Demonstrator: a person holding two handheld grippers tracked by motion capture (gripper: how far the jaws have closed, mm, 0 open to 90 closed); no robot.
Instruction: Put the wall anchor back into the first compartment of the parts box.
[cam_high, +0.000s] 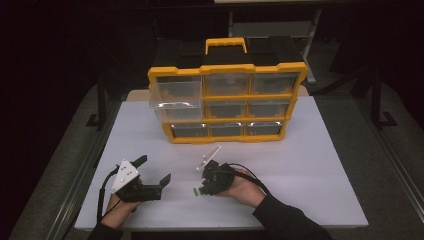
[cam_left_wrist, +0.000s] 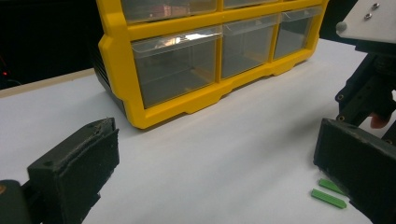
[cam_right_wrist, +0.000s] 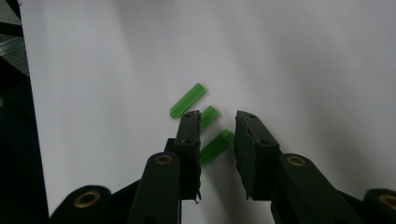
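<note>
Three green ribbed plastic pegs lie close together on the white table, short and straight. The right gripper points down over them, its jaws narrowed with one peg between them, the pads not yet pressing it. The left gripper rests nearby, spread wide and holding nothing. Behind stands a yellow organizer of clear drawers, its top-left drawer pulled out; contents cannot be told.
</note>
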